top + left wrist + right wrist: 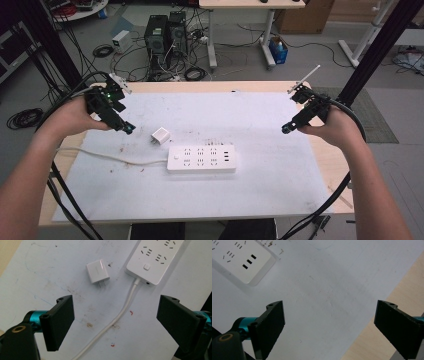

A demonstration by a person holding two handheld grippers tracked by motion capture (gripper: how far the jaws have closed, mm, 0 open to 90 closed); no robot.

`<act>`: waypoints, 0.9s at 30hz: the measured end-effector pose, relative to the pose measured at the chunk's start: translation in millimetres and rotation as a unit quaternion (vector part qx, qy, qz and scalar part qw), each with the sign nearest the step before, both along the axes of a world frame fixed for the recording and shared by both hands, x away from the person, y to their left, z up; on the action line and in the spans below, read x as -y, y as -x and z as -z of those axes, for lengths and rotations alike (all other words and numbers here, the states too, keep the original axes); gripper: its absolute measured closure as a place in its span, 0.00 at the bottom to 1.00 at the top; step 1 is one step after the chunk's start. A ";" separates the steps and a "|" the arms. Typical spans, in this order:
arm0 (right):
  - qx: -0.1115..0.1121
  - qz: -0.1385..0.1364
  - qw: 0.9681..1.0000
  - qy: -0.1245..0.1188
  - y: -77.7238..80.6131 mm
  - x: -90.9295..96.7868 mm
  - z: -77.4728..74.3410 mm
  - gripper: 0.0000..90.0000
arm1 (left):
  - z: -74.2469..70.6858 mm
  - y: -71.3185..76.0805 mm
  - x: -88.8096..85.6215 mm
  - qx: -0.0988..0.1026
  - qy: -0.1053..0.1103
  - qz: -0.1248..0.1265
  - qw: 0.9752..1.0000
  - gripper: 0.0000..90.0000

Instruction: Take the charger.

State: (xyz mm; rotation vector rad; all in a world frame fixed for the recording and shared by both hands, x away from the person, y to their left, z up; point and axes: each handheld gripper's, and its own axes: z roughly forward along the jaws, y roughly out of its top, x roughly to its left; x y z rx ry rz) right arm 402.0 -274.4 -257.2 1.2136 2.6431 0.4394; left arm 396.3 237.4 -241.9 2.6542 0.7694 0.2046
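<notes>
Step in hand: approach, as I judge it; nothing is gripped, and both my tools hang above the bench (280,200) at its two sides.
Left tool (127,128): its jaws stand spread wide with only bare white sheet between them; in the left gripper view (115,322) they frame the cord and the stained surface.
Right tool (286,128): jaws likewise spread and holding nothing; in the right gripper view (329,326) they look down on blank sheet and the wooden edge of the bench.
Charger (97,271): a small white cube lying on its side ahead of my left tool, slightly toward its left jaw, its two prongs pointing back toward me; near the tool, not touched.
Power strip (201,158): lies ahead and toward the right jaw of my left tool, just beside the charger but apart from it; ahead and well off toward the left jaw of my right tool, where I see one corner (239,260).
Cord (120,315): runs from the strip's end back between my left jaws and out under them.
Next move, my guess: bring the left tool forward and down over the charger, turn so the jaws straddle its flat sides, then close.
Care needed: keep clear of the cord, and leave the prongs free for a socket.
Right tool's likely part: move in to steady the strip.
</notes>
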 end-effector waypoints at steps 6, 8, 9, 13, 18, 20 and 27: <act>0.000 0.002 1.000 -0.004 -1.4 -2.0 3.0 0.10 | 3.1 -2.9 6.3 0.002 0.001 -0.003 1.000 0.16; 0.002 0.002 1.000 -0.003 -1.5 -2.5 3.4 0.10 | 5.4 -5.3 8.9 0.002 0.000 -0.005 1.000 0.16; 0.003 0.003 1.000 -0.003 -1.5 -2.4 3.4 0.10 | 7.2 -6.5 10.3 0.002 0.001 -0.009 1.000 0.16; 0.006 0.006 1.000 -0.007 -1.6 -1.8 4.9 0.10 | 17.0 -11.2 15.3 -0.004 0.003 -0.021 1.000 0.16; 0.006 0.008 1.000 -0.009 -2.3 -1.8 7.0 0.10 | 35.8 -20.2 22.9 -0.014 0.003 -0.046 0.999 0.16; 0.007 0.009 1.000 -0.009 -2.6 -2.2 8.0 0.10 | 43.1 -23.4 25.7 -0.018 0.006 -0.056 0.998 0.16; 0.005 0.006 1.000 -0.010 -3.5 -3.7 11.3 0.10 | 71.9 -37.8 38.1 -0.034 -0.008 -0.092 0.995 0.16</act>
